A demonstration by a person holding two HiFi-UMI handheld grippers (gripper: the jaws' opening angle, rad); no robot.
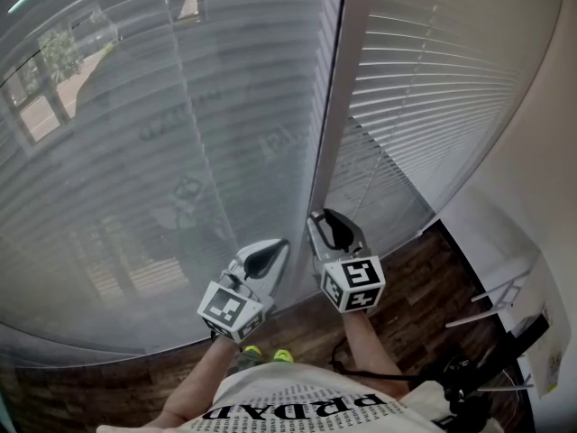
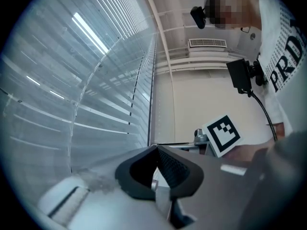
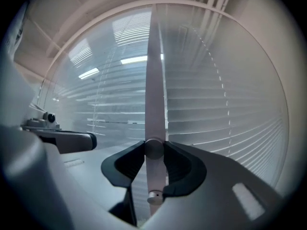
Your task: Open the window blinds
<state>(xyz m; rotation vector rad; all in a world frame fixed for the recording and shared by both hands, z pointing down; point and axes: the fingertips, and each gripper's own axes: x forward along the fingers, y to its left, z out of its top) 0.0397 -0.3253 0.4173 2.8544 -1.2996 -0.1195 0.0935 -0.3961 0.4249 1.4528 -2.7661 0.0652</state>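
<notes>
While the right gripper (image 3: pixel 154 150) clamps the tilt wand (image 3: pixel 154 95), window blinds (image 1: pixel 135 152) hang just behind the wand; left gripper (image 2: pixel 157 150) sits left of the wand, jaws together, empty.

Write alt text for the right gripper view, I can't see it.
The right hand-held gripper is clamped on a thin vertical rod that runs up between two slatted window blinds. The left hand-held gripper shows at the left edge.
</notes>
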